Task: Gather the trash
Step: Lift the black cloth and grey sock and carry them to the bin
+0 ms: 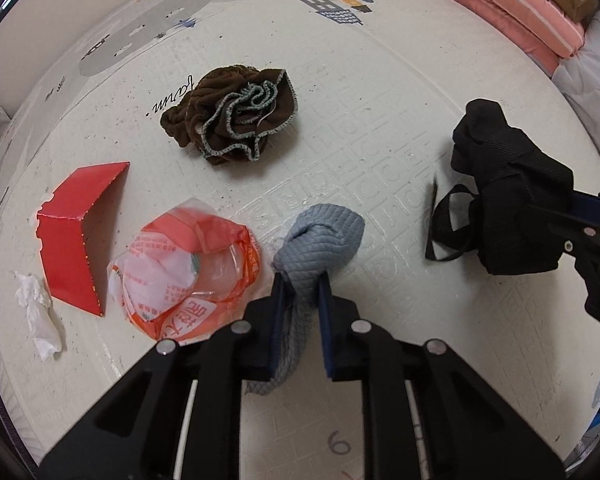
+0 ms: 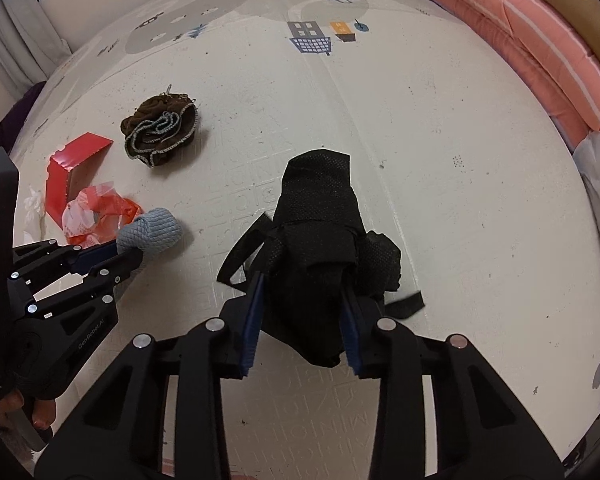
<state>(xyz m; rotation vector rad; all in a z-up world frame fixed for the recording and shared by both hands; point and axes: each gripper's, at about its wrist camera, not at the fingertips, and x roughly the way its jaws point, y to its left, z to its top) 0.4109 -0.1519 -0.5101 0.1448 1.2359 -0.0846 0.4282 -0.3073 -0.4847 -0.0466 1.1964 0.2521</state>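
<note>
My left gripper (image 1: 302, 280) points down at the floor mat and is shut on a grey quilted cloth (image 1: 320, 240), whose bunched end bulges out past the fingertips. The right wrist view shows that same gripper (image 2: 128, 254) and grey cloth (image 2: 152, 234) at the left. My right gripper (image 2: 303, 280) is shut on a crumpled black mesh fabric bag (image 2: 320, 208) with loose straps; it also shows as the black bag (image 1: 512, 200) at the right of the left wrist view. A torn red cardboard box (image 1: 80, 232), an orange and white plastic bag (image 1: 188, 272) and a crumpled white tissue (image 1: 40, 312) lie left of the grey cloth.
A bunched brown towel (image 1: 232, 120) with pale trim lies farther out on the cream patterned floor mat (image 1: 380, 100). Folded pink bedding (image 1: 520, 12) lines the far right edge. A hand (image 2: 40, 416) holds the left gripper's handle.
</note>
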